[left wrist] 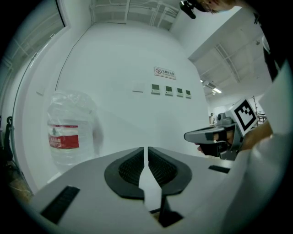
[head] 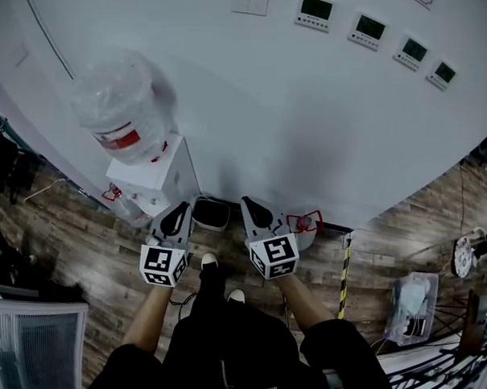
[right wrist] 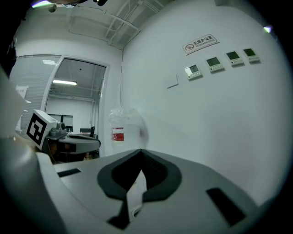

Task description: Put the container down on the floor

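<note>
A small light container with a dark rim [head: 211,213] rests on the wood floor at the foot of the white wall, between my two grippers and apart from both. My left gripper [head: 175,220] hovers just left of it, jaws together with nothing in them [left wrist: 147,151]. My right gripper [head: 257,212] hangs just right of it, also shut and empty [right wrist: 140,153]. Both point at the wall. Each gripper shows in the other's view: the right gripper [left wrist: 201,135] and the left gripper [right wrist: 87,142].
A white water dispenser [head: 160,178] carrying a big clear bottle [head: 122,112] with a red label stands against the wall at the left. A red-edged object [head: 304,222] lies right of my right gripper. A yellow-black striped post [head: 344,275] and a clear box [head: 412,306] are further right.
</note>
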